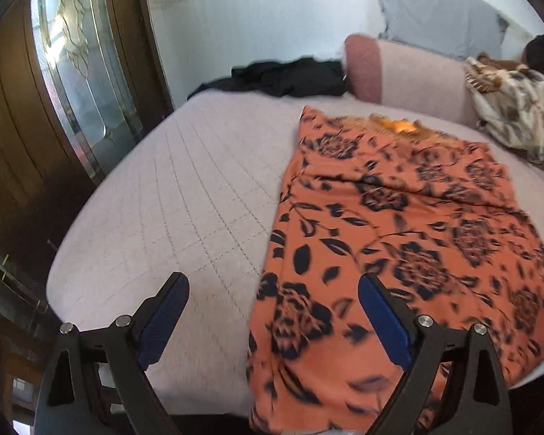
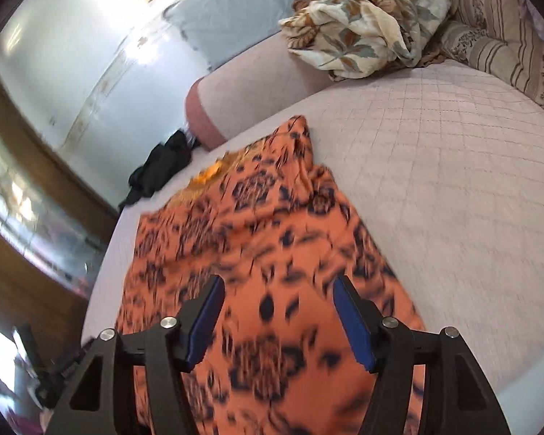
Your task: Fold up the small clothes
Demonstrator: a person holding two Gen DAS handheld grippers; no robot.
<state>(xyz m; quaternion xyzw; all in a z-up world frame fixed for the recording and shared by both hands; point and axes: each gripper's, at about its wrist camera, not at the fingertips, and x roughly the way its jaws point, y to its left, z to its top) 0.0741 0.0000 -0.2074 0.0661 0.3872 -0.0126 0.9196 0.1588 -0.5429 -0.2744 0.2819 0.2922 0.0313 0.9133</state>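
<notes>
An orange garment with a dark flower print [image 1: 399, 239] lies spread flat on the bed [image 1: 185, 195], which wears a pale quilted cover. The cloth reaches from the bed's near edge toward its middle, with a bright orange trimmed opening [image 1: 402, 127] at its far end.

The left claw [image 1: 273, 311] hangs above the near edge with its blue-padded jaws spread wide; one finger stands over bare quilt, the other over the garment's side edge, and nothing is between them. The right claw [image 2: 277, 317] hangs over the near part of the garment, its jaws also apart and gripping nothing; the cloth below looks blurred.

At the far side of the bed a pink bolster [image 1: 409, 72] lies along the edge, with a crumpled black garment [image 1: 286, 76] just beside its end. A leaf-patterned blanket [image 2: 370, 18] is bunched at the far corner, touching the bolster, and striped pillows [image 2: 507, 40] lie next to it. A grey pillow [image 1: 439, 14] leans against the wall behind.
</notes>
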